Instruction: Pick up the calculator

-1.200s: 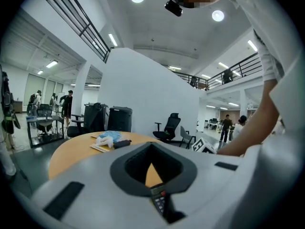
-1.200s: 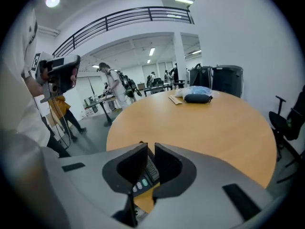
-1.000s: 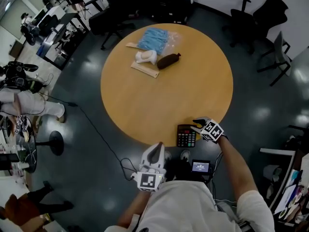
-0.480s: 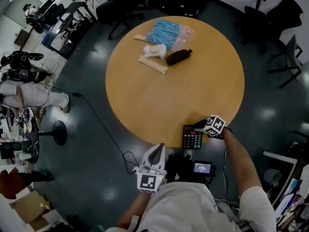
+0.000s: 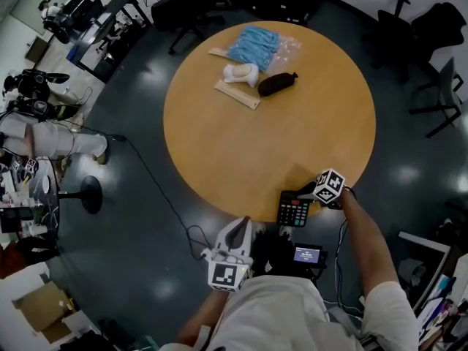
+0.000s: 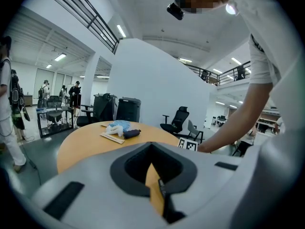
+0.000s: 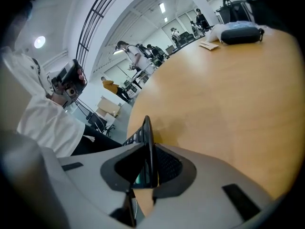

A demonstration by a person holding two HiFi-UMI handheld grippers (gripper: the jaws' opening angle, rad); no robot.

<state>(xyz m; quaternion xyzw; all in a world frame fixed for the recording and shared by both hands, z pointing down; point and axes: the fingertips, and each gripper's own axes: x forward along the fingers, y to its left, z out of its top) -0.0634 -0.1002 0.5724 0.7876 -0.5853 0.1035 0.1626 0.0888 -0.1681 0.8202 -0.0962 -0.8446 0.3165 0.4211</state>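
Note:
The black calculator (image 5: pixel 293 209) hangs over the near edge of the round wooden table (image 5: pixel 270 137). My right gripper (image 5: pixel 304 194) is shut on its upper right edge. In the right gripper view the calculator (image 7: pixel 146 142) stands edge-on between the jaws of the right gripper (image 7: pixel 147 175), tilted up from the tabletop. My left gripper (image 5: pixel 235 229) is held low near my body, off the table, with its jaws together and nothing in them. In its own view the left gripper (image 6: pixel 152 151) points across the table.
At the table's far side lie a blue plastic bag (image 5: pixel 254 47), a white object (image 5: pixel 242 73), a dark pouch (image 5: pixel 277 84) and a wooden ruler (image 5: pixel 236 94). A small lit screen (image 5: pixel 305 254) sits on the floor below. Office chairs (image 5: pixel 431 28) stand at the right.
The head view has shifted a little. My right gripper has stayed on the calculator at the table edge, and the left gripper has held its place.

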